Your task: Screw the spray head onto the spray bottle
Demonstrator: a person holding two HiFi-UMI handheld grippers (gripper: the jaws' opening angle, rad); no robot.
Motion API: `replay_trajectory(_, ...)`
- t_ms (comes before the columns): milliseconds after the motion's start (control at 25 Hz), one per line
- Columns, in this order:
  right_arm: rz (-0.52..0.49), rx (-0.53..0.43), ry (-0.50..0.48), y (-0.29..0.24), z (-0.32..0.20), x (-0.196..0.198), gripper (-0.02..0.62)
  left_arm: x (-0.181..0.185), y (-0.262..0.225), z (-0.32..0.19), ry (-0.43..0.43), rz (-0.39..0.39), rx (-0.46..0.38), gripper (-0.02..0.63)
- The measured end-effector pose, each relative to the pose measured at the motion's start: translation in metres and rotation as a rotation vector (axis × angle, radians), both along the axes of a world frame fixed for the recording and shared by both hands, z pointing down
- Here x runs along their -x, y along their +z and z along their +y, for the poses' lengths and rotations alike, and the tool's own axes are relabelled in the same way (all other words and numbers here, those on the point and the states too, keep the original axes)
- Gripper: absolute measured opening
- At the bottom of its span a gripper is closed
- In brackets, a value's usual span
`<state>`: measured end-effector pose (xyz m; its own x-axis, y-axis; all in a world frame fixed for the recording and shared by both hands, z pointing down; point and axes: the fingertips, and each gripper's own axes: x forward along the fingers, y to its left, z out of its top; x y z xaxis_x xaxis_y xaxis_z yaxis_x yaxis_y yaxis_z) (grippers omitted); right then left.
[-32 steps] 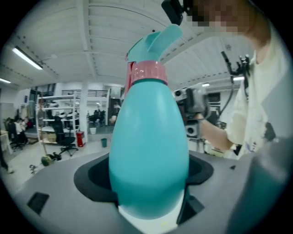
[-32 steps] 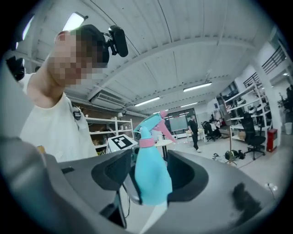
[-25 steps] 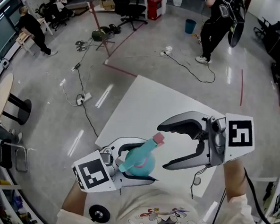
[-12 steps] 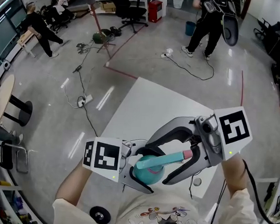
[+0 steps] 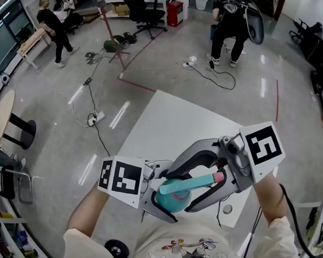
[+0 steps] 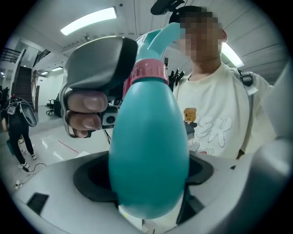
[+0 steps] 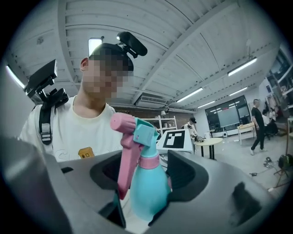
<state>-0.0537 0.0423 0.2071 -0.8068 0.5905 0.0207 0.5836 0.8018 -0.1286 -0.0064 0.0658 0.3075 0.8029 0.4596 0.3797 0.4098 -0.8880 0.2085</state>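
Observation:
A teal spray bottle (image 5: 174, 194) lies sideways over the white table's near edge, and my left gripper (image 5: 160, 192) is shut on its rounded body (image 6: 149, 151). Its teal spray head (image 5: 193, 182), with a pink trigger (image 7: 123, 155), sits on the neck at the pink collar (image 6: 149, 71). How tight it is I cannot tell. My right gripper (image 5: 182, 190) reaches in from the right, its jaws either side of the neck and spray head (image 7: 144, 132). They have just been closing but stand wide; a gap shows beside the trigger.
The white table (image 5: 167, 120) stretches away from me, with a small round thing (image 5: 227, 209) and a thin cable near its right front corner. On the floor beyond are cables, an office chair (image 5: 142, 4) and people walking. A black disc (image 5: 115, 248) lies by my feet.
The left gripper has turned, swinging the bottle from pointing up and away to lying toward the right. The spray head now sits between the right gripper's jaws, which came in closer.

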Motion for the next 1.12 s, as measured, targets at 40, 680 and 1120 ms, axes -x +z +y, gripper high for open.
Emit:
replay_trajectory(40,-0.002,-0.008,0.018,0.000,-0.002,0.001,0.252,0.000,0.001,-0.001,-0.003,-0.001,0.000,0.423)
replay_trajectory(680,0.037,-0.010,0.254,0.022,-0.039,0.008,0.133,0.002,0.027,-0.052,-0.410,-0.058,-0.039,0.423)
replay_trajectory(1120,0.116,-0.078,0.511,0.038,-0.083,0.015,0.133,0.022,0.045,-0.115,-0.855,-0.205,-0.175,0.423)
